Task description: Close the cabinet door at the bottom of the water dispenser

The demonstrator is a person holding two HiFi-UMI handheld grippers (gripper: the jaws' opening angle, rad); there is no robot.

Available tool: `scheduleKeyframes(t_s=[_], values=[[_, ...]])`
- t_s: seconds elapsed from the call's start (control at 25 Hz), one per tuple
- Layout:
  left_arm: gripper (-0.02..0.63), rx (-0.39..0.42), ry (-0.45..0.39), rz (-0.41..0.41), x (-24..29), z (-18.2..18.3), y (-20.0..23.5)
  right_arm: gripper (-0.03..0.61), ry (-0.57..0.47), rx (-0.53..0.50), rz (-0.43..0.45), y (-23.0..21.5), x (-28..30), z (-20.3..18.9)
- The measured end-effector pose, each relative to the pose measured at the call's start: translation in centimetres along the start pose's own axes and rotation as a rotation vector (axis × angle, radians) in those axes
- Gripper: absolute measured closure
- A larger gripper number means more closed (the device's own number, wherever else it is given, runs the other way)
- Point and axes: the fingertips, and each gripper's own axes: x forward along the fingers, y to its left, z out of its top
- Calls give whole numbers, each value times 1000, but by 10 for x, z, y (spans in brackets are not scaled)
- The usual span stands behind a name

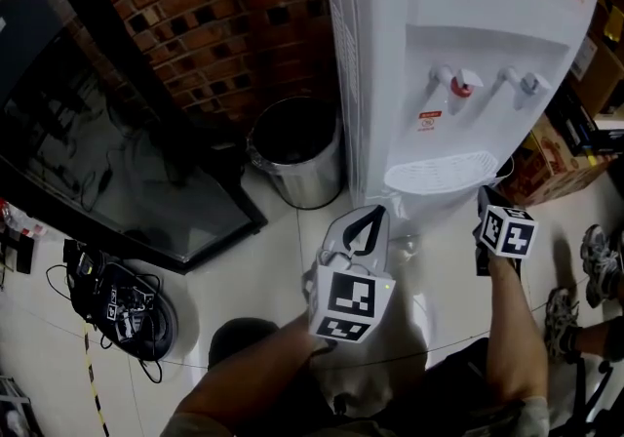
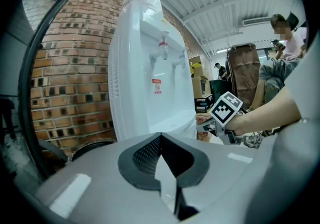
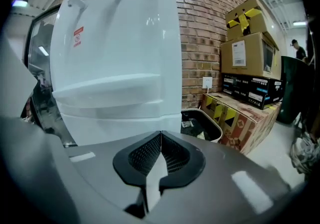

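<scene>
The white water dispenser stands against the brick wall, with a red and a blue tap above a drip tray. In the head view its lower cabinet is hidden under the tray. In the right gripper view the white lower front fills the space just beyond my right gripper; I cannot make out the door's edge. My right gripper is shut and holds nothing, close to the dispenser's right front corner. My left gripper is also shut and empty, pointing at the lower front from a little further back.
A steel bin stands left of the dispenser. A dark glass panel leans on the brick wall, with cables and a black device on the floor. Cardboard boxes and a small rubbish bin sit on the right. Shoes are nearby.
</scene>
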Motion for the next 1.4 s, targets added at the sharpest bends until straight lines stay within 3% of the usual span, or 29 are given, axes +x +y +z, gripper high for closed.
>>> scheduleKeyframes(t_s=[0.4, 0.84, 1.12, 1.4], values=[[612, -15, -22, 25, -20, 9, 9, 577, -47, 0, 15, 8, -22, 21], [612, -61, -139, 40, -109, 52, -3, 578, -321, -80, 134, 71, -191, 89], [612, -66, -142, 117, -182, 43, -3, 578, -411, -106, 244, 110, -288, 79], [612, 18, -138, 79, -233, 37, -36, 577, -444, -171, 321, 155, -346, 55]])
